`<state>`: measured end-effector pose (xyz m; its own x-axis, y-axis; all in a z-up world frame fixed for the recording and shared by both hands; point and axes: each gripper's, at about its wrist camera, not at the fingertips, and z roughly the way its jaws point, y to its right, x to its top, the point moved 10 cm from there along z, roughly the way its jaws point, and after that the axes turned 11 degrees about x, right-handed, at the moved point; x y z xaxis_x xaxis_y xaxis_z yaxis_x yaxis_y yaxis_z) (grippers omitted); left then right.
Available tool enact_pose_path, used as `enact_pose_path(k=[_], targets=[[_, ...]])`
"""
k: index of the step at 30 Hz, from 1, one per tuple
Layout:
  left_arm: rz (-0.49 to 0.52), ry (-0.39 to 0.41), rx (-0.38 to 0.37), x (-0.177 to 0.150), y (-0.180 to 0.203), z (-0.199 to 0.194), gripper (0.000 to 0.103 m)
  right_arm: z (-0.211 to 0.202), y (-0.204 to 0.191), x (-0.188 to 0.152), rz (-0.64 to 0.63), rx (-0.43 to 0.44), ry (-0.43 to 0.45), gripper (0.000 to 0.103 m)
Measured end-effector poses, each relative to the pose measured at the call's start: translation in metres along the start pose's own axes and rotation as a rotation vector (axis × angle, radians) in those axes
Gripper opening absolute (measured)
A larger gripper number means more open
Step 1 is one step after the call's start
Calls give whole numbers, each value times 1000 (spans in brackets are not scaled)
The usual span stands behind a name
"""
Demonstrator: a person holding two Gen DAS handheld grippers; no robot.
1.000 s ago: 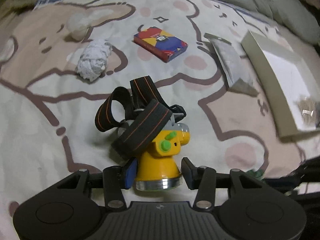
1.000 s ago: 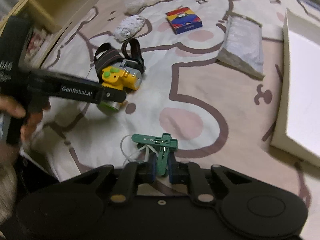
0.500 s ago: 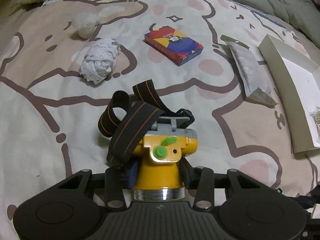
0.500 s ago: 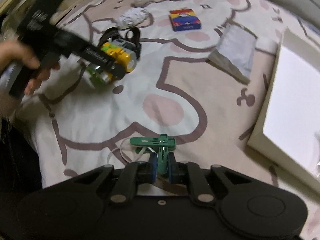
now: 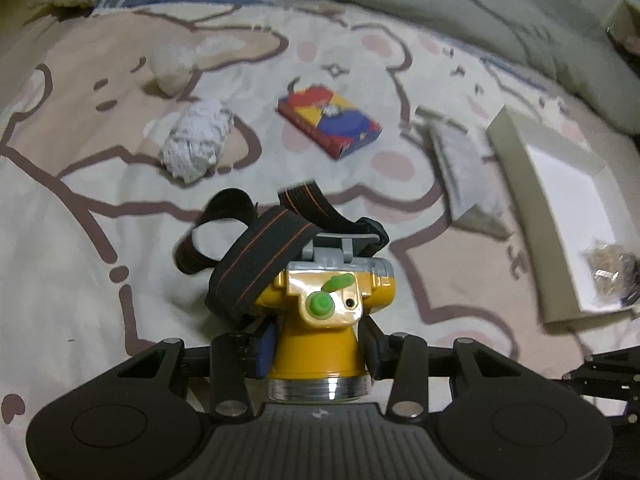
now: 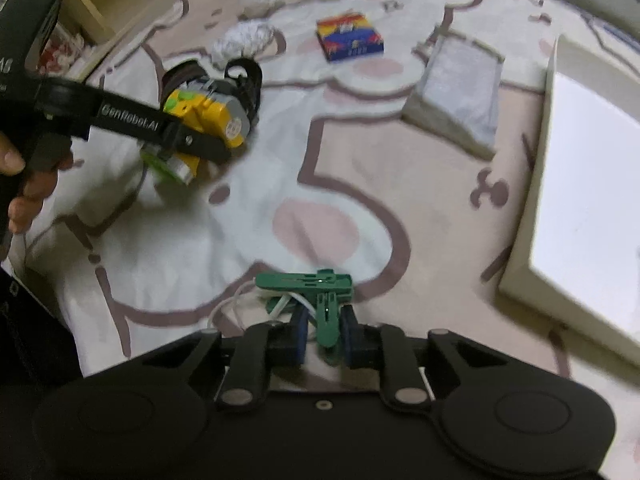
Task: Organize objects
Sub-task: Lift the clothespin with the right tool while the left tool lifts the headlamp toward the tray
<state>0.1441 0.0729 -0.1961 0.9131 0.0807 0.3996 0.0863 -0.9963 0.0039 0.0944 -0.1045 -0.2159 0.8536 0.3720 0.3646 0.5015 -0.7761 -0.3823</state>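
Surface: a soft bedspread [image 5: 80,240] printed with cartoon bears in cream, beige and pink with brown outlines is covering the whole work area; a grey-green quilt [image 5: 460,12] is bunching along its far edge, and a pale wooden frame [image 6: 84,4] is showing at the far left corner in the right wrist view.

Item 1: a yellow plastic headlamp [image 5: 320,328] with a green button, chrome lens ring and black elastic strap with orange stripes. The left gripper [image 5: 318,350] is clamping its blue pads on the lamp's conical body, holding it just above the bedspread; whether the strap is touching the fabric is hard to judge through the blur.

Item 2: green plastic clothes pegs [image 6: 316,292] with a white cord. The right gripper [image 6: 324,332] is pinching one peg upright between its pads, near the bed's front edge.

Item 3: a wad of white crumpled cloth [image 5: 196,140], lying beyond the headlamp.

Item 4: a red, yellow and blue card box [image 5: 328,122], flat, lying right of the wad.

Item 5: a silvery foil pouch [image 5: 460,164], lying beside a shallow white cardboard tray [image 5: 520,184] at the right.
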Motion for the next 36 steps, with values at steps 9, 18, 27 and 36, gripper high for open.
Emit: enact_pose_path(k=[9,18,27,36], targets=[[-38,129,-23,20,7,-35,44,-35,13,33,-27,-75,155,16],[-35,241,-60,40,29,-69,44,-81,30,63,-15,-146,340,16],[-41,295,-95,55,53,-88,44,-120,47,77,-3,-193,468,16],[-7,341,-138,72,93,-106,44,-169,68,81,31,-213,584,16]])
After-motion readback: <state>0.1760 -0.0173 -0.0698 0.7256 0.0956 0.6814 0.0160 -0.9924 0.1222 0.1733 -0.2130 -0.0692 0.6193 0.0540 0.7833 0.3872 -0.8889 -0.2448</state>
